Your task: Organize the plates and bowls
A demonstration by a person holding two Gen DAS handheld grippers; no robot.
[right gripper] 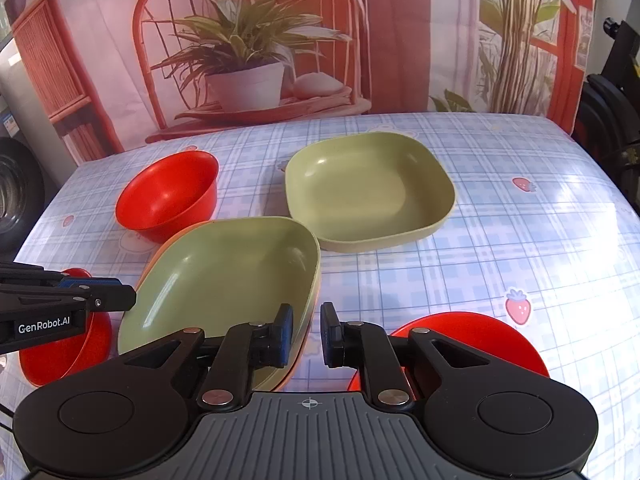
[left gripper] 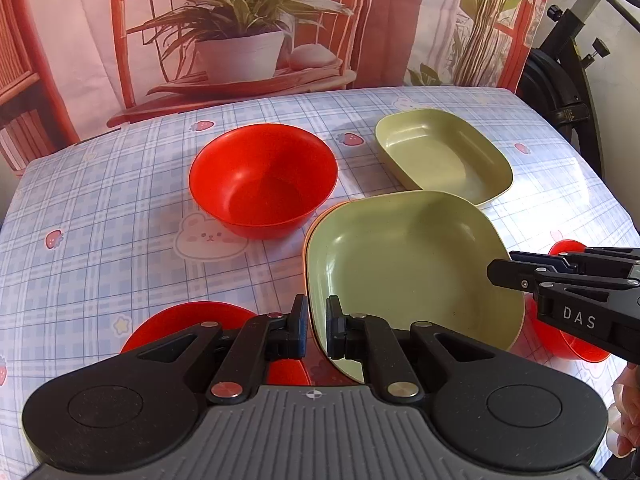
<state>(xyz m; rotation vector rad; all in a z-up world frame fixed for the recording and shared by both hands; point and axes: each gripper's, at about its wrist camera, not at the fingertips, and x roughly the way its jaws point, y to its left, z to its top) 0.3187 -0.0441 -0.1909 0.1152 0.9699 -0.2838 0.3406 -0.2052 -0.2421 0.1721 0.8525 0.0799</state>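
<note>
A green square plate [left gripper: 408,264] lies nested on an orange plate, of which only a thin rim [right gripper: 168,249] shows. My left gripper [left gripper: 317,314] is shut on the green plate's near-left rim. My right gripper [right gripper: 307,320] straddles the opposite rim with its jaws slightly apart; tablecloth shows between the rim and one pad. A second green plate [right gripper: 368,188] sits farther back on the table. A red bowl [left gripper: 262,180] stands behind the stack on the left. Two more red bowls flank the stack, one by my left gripper [left gripper: 188,322] and one under my right gripper [right gripper: 476,340].
The table carries a blue checked cloth [right gripper: 500,240] with strawberry prints. A printed backdrop [left gripper: 240,40] of a plant and chair hangs behind its far edge. Black equipment [left gripper: 560,88] stands past the right edge. A person's hand [left gripper: 628,420] shows at the lower right.
</note>
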